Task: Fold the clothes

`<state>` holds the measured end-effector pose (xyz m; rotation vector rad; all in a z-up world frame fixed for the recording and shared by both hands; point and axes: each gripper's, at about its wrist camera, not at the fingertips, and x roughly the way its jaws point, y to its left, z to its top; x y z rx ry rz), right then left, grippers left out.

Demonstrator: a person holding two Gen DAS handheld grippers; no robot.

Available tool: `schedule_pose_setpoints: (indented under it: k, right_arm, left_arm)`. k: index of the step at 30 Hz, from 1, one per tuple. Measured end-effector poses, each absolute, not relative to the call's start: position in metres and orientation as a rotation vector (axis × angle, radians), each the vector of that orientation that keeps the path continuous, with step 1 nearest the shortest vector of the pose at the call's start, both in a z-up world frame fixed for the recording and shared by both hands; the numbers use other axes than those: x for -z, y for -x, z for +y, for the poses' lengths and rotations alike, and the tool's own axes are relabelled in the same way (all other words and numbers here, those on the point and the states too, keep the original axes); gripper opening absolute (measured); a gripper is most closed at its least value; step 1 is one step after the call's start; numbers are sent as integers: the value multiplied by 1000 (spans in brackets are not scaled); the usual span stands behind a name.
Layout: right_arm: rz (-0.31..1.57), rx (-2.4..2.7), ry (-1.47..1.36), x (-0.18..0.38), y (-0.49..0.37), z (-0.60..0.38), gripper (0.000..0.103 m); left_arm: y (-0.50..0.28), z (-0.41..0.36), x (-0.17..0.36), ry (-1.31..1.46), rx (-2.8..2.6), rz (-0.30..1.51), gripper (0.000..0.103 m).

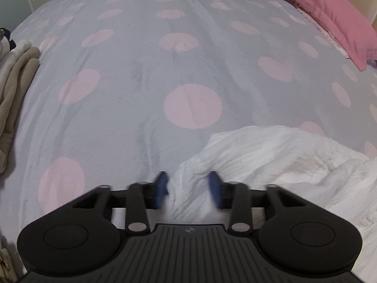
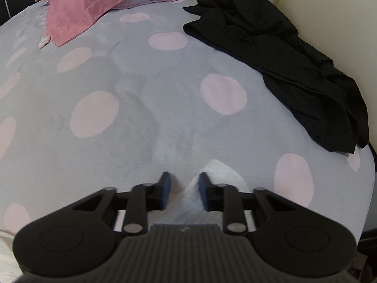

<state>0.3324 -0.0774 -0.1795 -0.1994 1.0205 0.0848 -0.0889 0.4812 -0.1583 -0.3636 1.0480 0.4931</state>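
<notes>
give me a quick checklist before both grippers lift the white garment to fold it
1. left gripper at the white garment: ok, cloth lies between its pads.
2. Left grip firm: cannot tell, pads blurred.
3. right gripper closed on the cloth: not ok, jaws apart, cloth against one pad only.
4. black clothes away from the fold area: ok, they lie by the wall.
5. pink pillow out of the way: ok, at the far end.

Garment (image 1: 271, 155) lies on bed (image 1: 141, 70), pillow (image 1: 329, 16) behind.
</notes>
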Motion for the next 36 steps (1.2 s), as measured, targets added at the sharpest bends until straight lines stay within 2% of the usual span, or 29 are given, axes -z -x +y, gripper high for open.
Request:
schedule_pose_setpoints:
  k: [1,3,5,11,16,20,30,35,36]
  right_arm:
    - [1016,-84,218,179,-332,-78,3]
    - [984,-83,219,172,-330,-80,2]
    - [935,-73,228,161,-326,-83,2]
    - [796,11,194,112,-317,-102,1]
    - [814,86,175,92,-304,-125,1]
    - [885,140,174,99,-286,-154,0]
    - [1085,197,101,139,-242,-202,0]
    - [1006,150,-2,116,-241,-199,9]
    - [989,124,-6,113,-243,-194,18]
  left_arm:
    - [87,479,157,360,-494,1051,22]
    - [86,477,155,366,-497,1056,5]
    - [87,480,150,407,-527,1047,4]
    - [107,486,103,363,-584,927,3]
    - [132,486,69,357,-600,858,3]
    - [151,480,62,344,-589,856,3]
    - [201,470,86,398,-564,933,3]
    - [211,468,95,418,-552,942,3]
    - [211,468,97,423,-551,942,3]
